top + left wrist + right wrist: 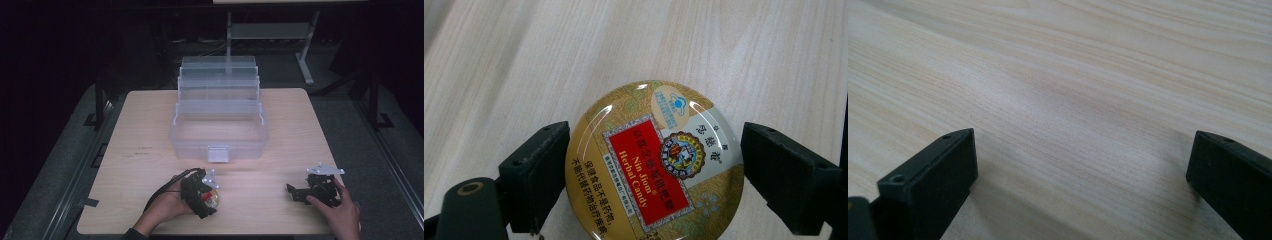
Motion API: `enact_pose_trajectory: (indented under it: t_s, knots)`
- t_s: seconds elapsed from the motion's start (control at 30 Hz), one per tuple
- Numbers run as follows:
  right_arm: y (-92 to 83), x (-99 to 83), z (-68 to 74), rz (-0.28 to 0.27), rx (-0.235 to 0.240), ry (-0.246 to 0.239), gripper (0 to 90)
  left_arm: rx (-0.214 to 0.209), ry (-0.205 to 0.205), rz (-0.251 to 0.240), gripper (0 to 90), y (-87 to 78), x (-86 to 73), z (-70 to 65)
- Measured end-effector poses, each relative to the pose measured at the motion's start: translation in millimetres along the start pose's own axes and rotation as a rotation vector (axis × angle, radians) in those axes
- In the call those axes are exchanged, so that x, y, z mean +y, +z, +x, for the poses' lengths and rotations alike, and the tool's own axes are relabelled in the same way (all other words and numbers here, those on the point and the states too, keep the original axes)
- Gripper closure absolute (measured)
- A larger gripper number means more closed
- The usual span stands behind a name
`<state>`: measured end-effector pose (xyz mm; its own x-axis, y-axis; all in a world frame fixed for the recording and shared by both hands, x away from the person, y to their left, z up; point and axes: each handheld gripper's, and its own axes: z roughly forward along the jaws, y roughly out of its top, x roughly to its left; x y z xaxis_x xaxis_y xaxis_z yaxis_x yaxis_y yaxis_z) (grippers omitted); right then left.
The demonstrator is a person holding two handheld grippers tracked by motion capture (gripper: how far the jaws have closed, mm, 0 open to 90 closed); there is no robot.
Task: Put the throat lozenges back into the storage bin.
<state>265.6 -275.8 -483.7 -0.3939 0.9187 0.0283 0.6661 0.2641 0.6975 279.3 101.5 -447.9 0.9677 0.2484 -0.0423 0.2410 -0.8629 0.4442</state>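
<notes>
The left gripper (649,165) has its jaws spread around the round gold-and-red candy tin (654,165), one barely touching, so closing off-centre could skid the glossy tin across the pale wooden worktop (749,45).

My left gripper (651,165) straddles a round golden metal candy tin (655,162) with a red label, lying flat on the pale wooden table (549,60); my left jaw touches its rim; the right stands just clear.
</notes>
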Motion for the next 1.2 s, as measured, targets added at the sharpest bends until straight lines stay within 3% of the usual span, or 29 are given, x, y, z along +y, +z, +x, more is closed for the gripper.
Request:
enact_pose_trajectory:
  t_s: [0.3, 1.2]
  knots:
    - [0.0, 0.0, 0.0, 0.000, 0.000, 0.000, 0.0, 0.011, 0.005, 0.015, 18.7, 0.7, -0.9, 0.3]
    - [0.0, 0.0, 0.0, 0.000, 0.000, 0.000, 0.0, 0.003, -0.009, 0.009, 19.6, -8.0, 2.5, 2.4]
